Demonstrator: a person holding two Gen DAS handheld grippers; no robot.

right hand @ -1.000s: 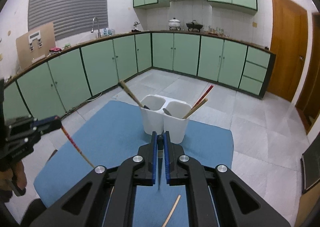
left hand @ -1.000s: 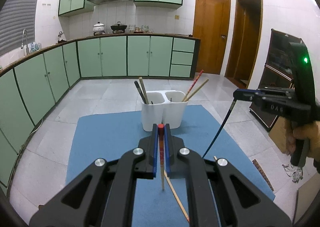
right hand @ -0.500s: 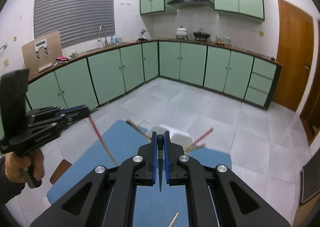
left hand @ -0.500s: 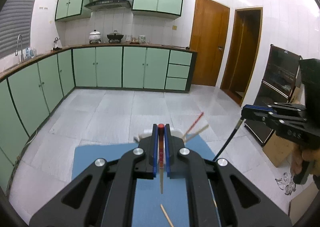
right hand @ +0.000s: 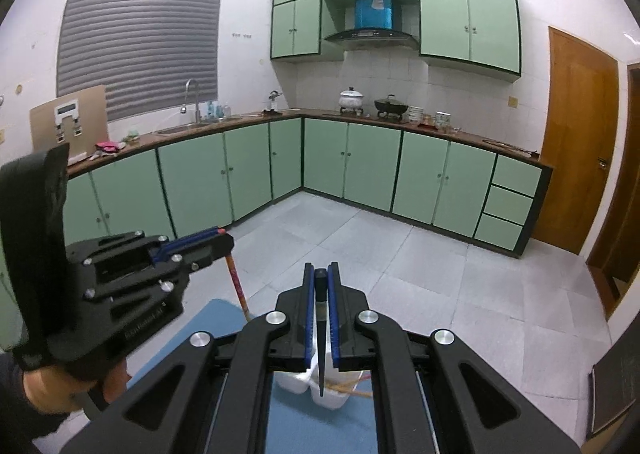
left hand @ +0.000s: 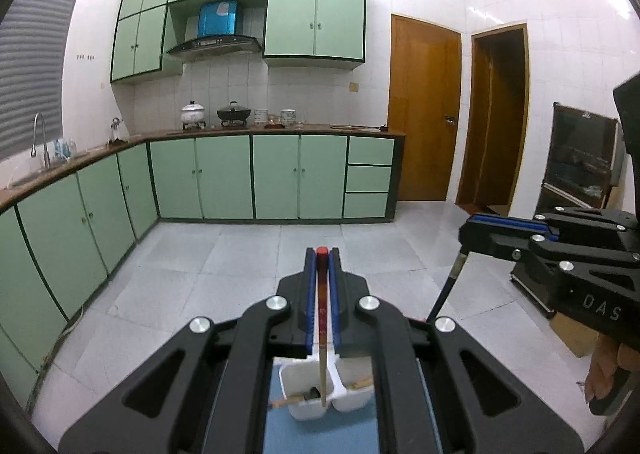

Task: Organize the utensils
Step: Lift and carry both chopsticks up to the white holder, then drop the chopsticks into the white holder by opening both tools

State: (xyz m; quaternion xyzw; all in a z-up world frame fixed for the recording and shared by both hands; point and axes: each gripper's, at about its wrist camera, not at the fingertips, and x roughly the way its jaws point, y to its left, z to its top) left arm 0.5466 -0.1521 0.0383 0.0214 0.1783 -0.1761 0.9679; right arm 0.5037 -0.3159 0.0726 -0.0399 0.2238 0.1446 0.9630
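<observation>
Where blue mat lies, grey tiles surround.

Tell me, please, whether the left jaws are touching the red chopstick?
Touching. In the left wrist view the left gripper has its jaws closed on the red chopstick, whose shaft runs between the blue pads and hangs over the white holder.

white two-cup holder mostly hidden behind tongs body, blue mat largely covered, dark chopstick lower end hidden, worktop jars too small to identify
</observation>
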